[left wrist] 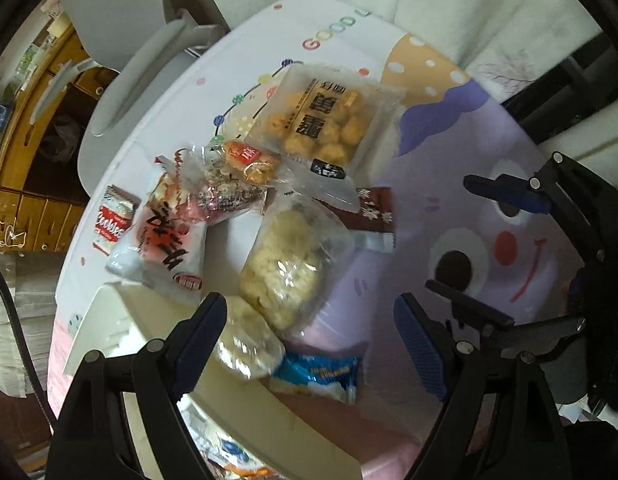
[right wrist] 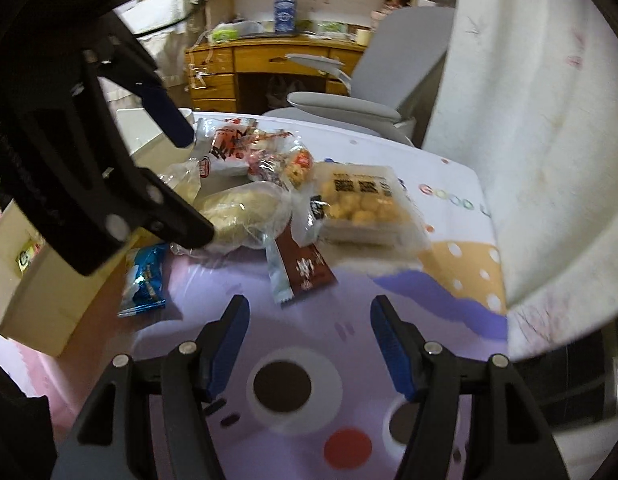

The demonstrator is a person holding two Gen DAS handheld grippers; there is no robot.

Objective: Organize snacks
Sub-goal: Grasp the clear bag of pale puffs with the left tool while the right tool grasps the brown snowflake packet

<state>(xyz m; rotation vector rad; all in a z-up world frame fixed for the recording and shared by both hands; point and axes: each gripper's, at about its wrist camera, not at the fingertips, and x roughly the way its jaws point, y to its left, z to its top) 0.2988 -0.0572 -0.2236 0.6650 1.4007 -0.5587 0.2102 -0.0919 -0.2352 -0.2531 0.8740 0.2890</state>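
From the left wrist view, the left tongs (left wrist: 305, 344) stood wide open, gripping nothing. Between their blue pads lay a small clear pack of pale puffed snack (left wrist: 247, 346), close to the left pad, and a blue wrapped snack (left wrist: 315, 372) just beside it, partly on the rim of a white box (left wrist: 109, 328). Just beyond the tips lay a larger clear bag of pale puffs (left wrist: 285, 264), and farther off a heap: a red-and-white packet (left wrist: 169, 240), a Cookies packet (left wrist: 115, 220), a brown sachet (left wrist: 375, 210) and a tray pack of golden balls (left wrist: 325, 124), all on the cartoon-printed surface (left wrist: 489, 208). The right tongs (left wrist: 449, 236) showed at the right edge, open.

From the right wrist view, the right tongs (right wrist: 309, 344) were open and empty above the bare purple print of the surface (right wrist: 349, 292). The brown sachet (right wrist: 305, 268) lay just ahead of the tips, the blue wrapped snack (right wrist: 145, 280) ahead to the left, the tray pack (right wrist: 365, 204) farther on. The left tongs (right wrist: 193, 188) hung at upper left over the pile.
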